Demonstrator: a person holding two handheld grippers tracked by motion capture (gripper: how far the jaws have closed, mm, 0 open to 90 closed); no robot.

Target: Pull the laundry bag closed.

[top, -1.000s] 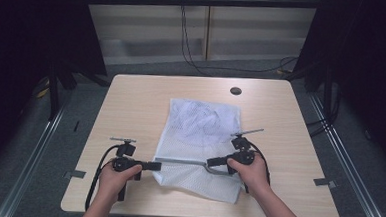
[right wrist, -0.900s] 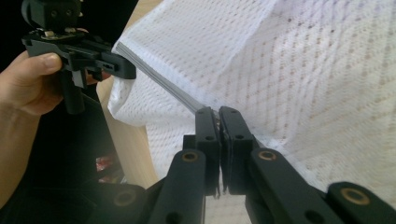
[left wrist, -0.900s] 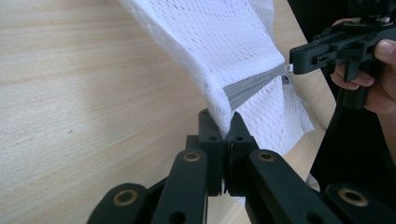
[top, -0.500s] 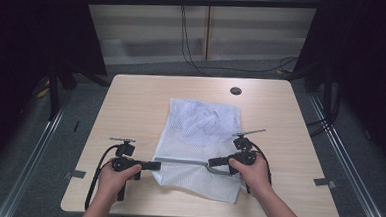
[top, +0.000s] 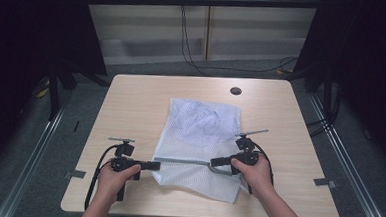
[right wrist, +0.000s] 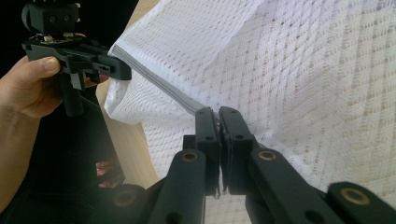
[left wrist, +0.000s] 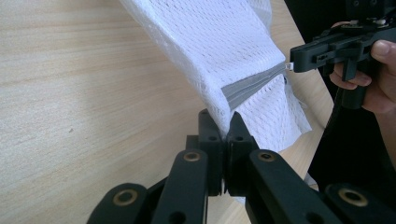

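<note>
A: Mesh laundry bag [top: 199,149], white, lies flat on the table [top: 131,100], mid-table, its near end toward the person's edge. Grey zipper strip [top: 183,161] runs across that near end.

B: Tongs?

A: Left gripper [top: 154,165] is clamped narrow on the bag's left end of the strip; in the left gripper view the pads [left wrist: 212,135] pinch mesh right where the grey band [left wrist: 247,88] meets them. Right gripper [top: 214,162] is clamped narrow on the strip's other end; the right gripper view shows its own gripper tip [right wrist: 218,122] pinching the band's edge.

B: Step in hand?

A: Looks like tensioning the zipper line between the two grips, probably to work the zipper or lift that end. My judgement only.

B: How to do it well?

A: Keep both pinches on the grey band, not loose mesh, since mesh will stretch and slip. Pull evenly apart along the strip so it stays straight. Keep it low over the table so the far end of the bag doesn't drag. Risk: the right pinch sits at the band's very edge and could pop off.

B: Contents?

A: Something lumpy and pale shows through the mesh at the bag's far end [top: 203,121]. Cannot tell what. Near end of the bag looks flat.

B: Anything else near the bag?

A: Dark round hole [top: 235,90] in the tabletop beyond the bag's far right corner, well apart.
</note>
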